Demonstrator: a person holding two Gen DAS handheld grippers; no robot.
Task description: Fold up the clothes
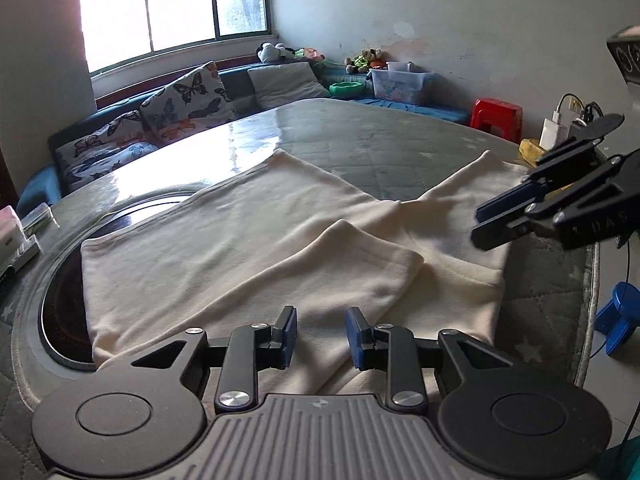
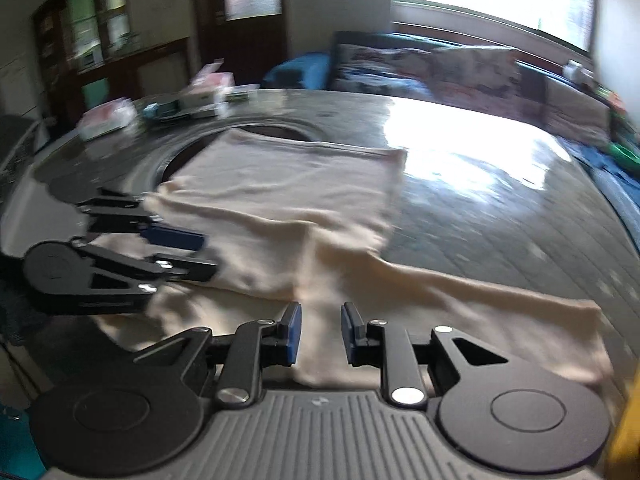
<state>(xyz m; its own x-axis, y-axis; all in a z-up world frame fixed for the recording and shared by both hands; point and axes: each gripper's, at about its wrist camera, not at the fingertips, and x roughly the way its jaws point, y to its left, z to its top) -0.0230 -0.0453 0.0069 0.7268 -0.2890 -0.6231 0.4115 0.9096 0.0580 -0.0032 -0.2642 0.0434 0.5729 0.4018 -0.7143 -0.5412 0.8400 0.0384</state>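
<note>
A cream garment (image 1: 248, 236) lies spread on the round table, one sleeve (image 1: 360, 264) folded over the body and the other (image 1: 460, 188) stretched out to the right. My left gripper (image 1: 321, 336) is open and empty just above the garment's near edge. My right gripper (image 1: 486, 222) hovers over the garment's right side, its jaws apart. In the right wrist view the garment (image 2: 288, 204) is blurred; my right gripper (image 2: 320, 332) is open and empty above the sleeve (image 2: 480, 300), and my left gripper (image 2: 188, 252) is at the left.
The round table (image 1: 360, 136) has a quilted cover and a dark glass turntable (image 1: 64, 304). Small boxes (image 1: 16, 240) sit at its left edge. A charger (image 1: 554, 130) and a yellow object (image 1: 530, 148) sit at the right edge. A red stool (image 1: 496, 116) and a sofa (image 1: 180, 100) stand behind.
</note>
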